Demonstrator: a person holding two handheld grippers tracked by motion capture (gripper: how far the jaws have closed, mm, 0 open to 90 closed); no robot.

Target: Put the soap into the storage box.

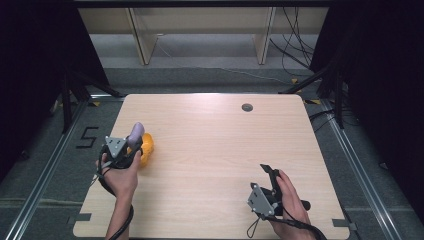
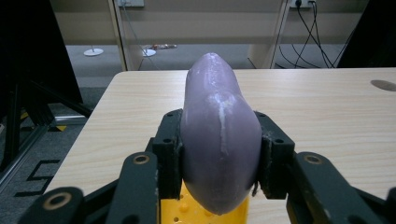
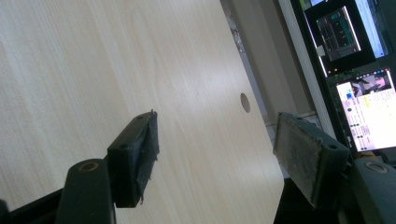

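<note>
Right tongs: while the other hand does the work, the right tongs (image 1: 266, 172) wait near the person's edge of the table (image 1: 220, 150), jaws well apart with nothing between them, as the right gripper view shows; I judge they are parked there to keep clear.
Left tongs: the left tongs (image 1: 131, 146) are clamped on the purple eggplant (image 2: 219, 135), a pad (image 2: 169, 154) pressing each flank at its widest part, probably because the thick middle gives the firmest hold.
Eggplant: it stands tip-up between the jaws, at the left side of the table, its lower end right over the yellow piece.
Yellow piece: a yellow thing with small holes (image 2: 196, 210) sits directly below the eggplant on the table; whether they touch I cannot tell. It looks like the spot the eggplant is being set into or lifted from.
Farther off: bare wood, then a round hole (image 1: 247, 107) near the table's far edge.
</note>
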